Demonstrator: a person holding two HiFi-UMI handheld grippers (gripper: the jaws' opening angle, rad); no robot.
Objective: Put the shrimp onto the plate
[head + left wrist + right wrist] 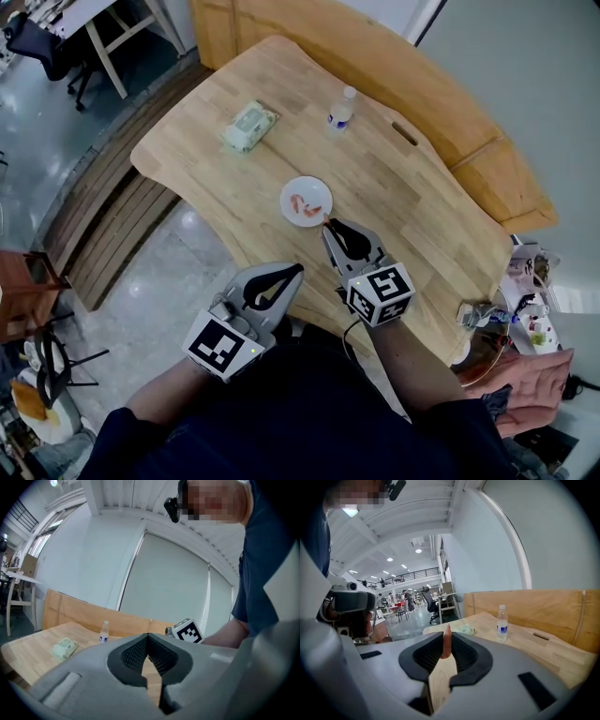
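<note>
Shrimp (446,642) is pinched upright between the jaws of the right gripper (446,637), which are pressed onto it near their tips, with its pointed end standing clear above them. The grip at the very tips appears chosen so that the piece can be let go without the jaws fouling the plate.

In the head view, the right gripper (328,225) has its tips at the near rim of the plate (320,191), just beside it rather than over its centre. The plate is white, sits on the wooden table (412,216), and already carries orange shrimp pieces (299,202). The task is judged to be at the delivery step: the held piece needs a short carry forward over the bare part of the plate before release.

Right forearm extends forward from the body. The gripper points away from the person, with its marker cube (380,293) at the rear.

The left gripper (299,269) is held back at the near table edge, well short of the plate. Its own view shows the left gripper (148,636) with jaws together and nothing between them. It is judged idle, parked clear of the working path.

A water bottle (341,109) and a packet of wipes (248,126) stand at the far side of the table, well apart from the plate.
</note>
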